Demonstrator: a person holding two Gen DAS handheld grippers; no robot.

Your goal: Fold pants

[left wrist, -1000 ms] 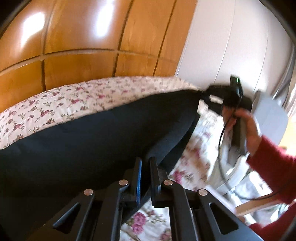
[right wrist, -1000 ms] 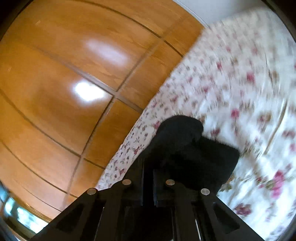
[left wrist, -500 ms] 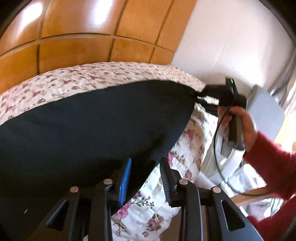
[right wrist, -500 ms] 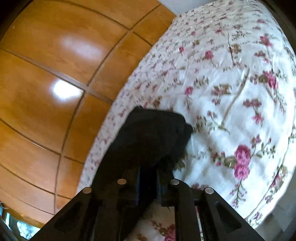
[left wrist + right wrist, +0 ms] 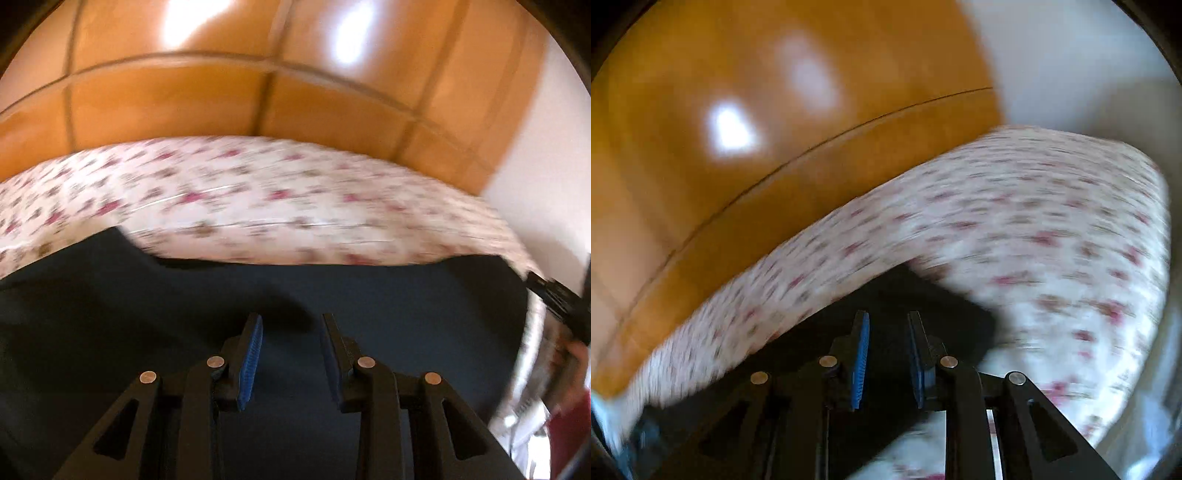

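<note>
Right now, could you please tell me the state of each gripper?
Left gripper: open, nothing held, above the pants.
Right gripper: tongs opening, nothing gripped.

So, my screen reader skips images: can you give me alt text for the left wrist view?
The left gripper, fingers apart and empty, hovers over dark pants spread on a floral bedspread. Behind stands a wooden headboard; the picture is blurred.
</note>
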